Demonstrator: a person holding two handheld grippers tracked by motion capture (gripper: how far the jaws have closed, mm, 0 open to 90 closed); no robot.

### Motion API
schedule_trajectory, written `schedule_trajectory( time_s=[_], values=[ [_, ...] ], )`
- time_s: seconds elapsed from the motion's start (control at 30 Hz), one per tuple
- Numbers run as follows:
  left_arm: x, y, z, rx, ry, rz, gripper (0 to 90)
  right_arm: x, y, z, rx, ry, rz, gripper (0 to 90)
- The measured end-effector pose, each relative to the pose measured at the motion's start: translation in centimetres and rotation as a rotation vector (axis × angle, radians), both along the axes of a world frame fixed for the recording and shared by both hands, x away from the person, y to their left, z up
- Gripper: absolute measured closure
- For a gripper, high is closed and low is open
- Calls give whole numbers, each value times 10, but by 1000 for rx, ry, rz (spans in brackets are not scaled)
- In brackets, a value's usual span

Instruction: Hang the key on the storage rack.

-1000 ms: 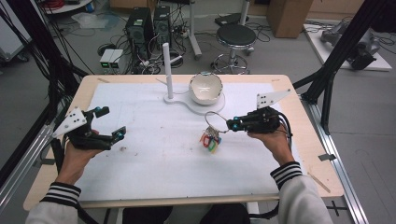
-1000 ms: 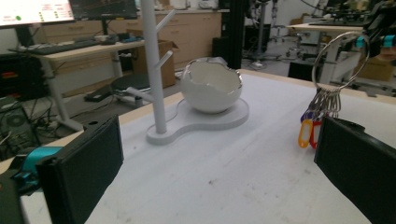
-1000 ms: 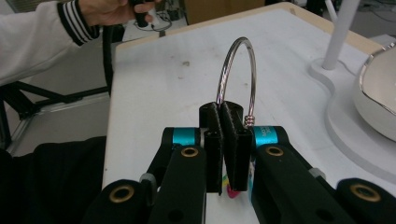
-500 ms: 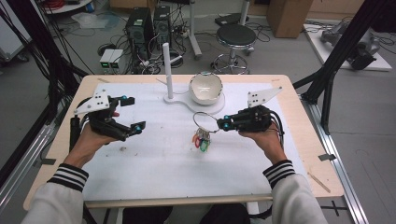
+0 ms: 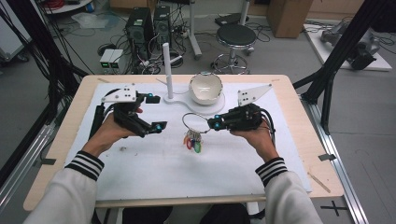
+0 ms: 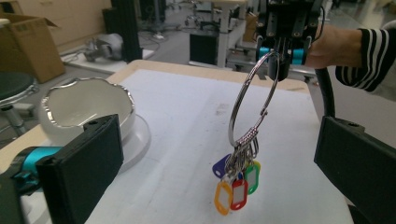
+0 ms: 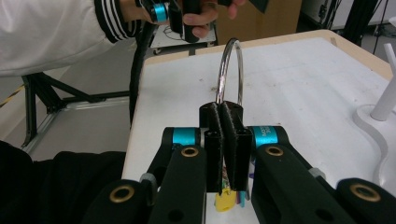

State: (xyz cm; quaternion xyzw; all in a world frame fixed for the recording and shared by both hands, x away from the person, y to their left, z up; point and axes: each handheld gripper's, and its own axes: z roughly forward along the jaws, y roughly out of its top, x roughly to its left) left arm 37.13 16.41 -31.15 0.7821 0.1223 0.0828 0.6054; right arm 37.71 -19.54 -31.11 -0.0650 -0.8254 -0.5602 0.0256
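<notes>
- Grippers are sharing the centre of the high view: our right gripper [image 5: 212,124] is pinching the key ring [image 5: 194,122], its coloured tags [image 5: 192,142] dangling over the white mat [image 5: 154,168]; our left gripper [image 5: 156,112] is spreading wide at centre-left.
- Left gripper view: we are seeing the ring hanging at centre, white bowl [image 6: 84,105] at left.
- Right gripper view: our jaws are clamping the ring at centre.

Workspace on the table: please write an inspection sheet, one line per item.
Surface: white mat on wooden table, lightly smudged.
Job's things: key ring held raised, coloured tags hanging; white bowl on white stand.
Clutter: nothing seen.
Grippers: right gripper shut on the ring; left gripper open, fingers apart, beside it.
Cables: black cable trailing by left hand.
Surroundings: stool, computer towers.
</notes>
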Motion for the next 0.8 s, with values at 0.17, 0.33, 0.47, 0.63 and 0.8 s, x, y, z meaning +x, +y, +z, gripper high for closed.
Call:
schedule_trajectory(
  time_s=[0.17, 0.33, 0.47, 0.63, 0.8],
  values=[
    [4, -14, -2, 12, 5, -47, 94, 0, 3, 0, 4, 4, 7, 884],
    [6, -21, -5, 8, 37, -83, 122, 1, 3, 0, 2, 11, 13, 884],
    [6, -25, -7, 9, 60, -120, 211, 3, 5, -2, 11, 4, 18, 884],
    [7, -29, -8, 20, 73, -147, 352, 3, 8, -2, 10, 7, 22, 884],
    [7, -31, -8, 22, 74, -167, 489, 3, 8, -2, 5, 3, 26, 884]
  ],
)
